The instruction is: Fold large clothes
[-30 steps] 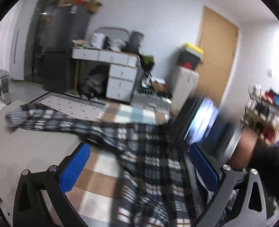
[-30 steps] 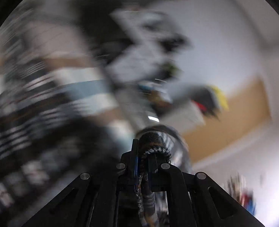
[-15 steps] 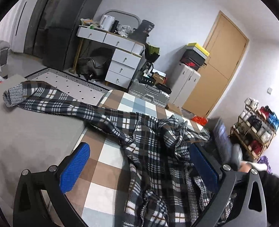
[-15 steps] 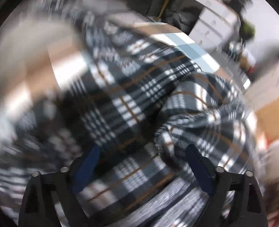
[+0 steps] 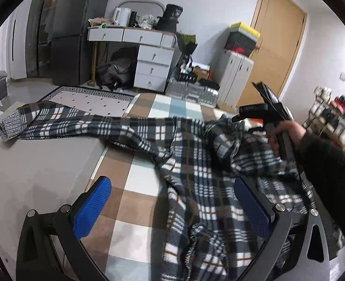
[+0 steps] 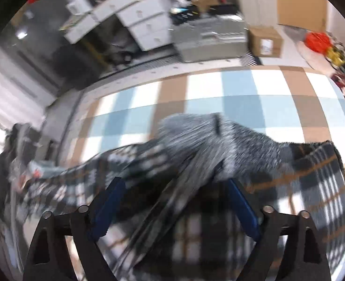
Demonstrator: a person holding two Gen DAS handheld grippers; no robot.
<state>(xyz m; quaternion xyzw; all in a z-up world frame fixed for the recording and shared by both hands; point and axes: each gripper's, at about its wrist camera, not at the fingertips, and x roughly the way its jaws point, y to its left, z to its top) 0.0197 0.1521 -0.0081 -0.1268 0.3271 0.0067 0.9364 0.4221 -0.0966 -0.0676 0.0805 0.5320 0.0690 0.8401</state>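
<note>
A dark plaid garment lies crumpled on the checked bed cover. One sleeve stretches left and ends in a grey ribbed cuff. My left gripper hovers open above the garment's near part, its blue pads clear of the cloth. A hand in a black sleeve holds the right gripper's black body over the garment's far right. In the blurred right wrist view, my right gripper points down with its jaws closing. A grey ribbed band of the garment lies between them, and the pads do not press it.
Bare grey mattress lies left of the checked cover. Beyond the bed stand a white desk with drawers, a dark tall cabinet, a wooden door and a shoe rack. A cardboard box sits on the floor.
The right gripper let go of the cloth it was shut on, opened wide and swung over the grey band. Its hand came into the left view. The left gripper tilted down slightly.
</note>
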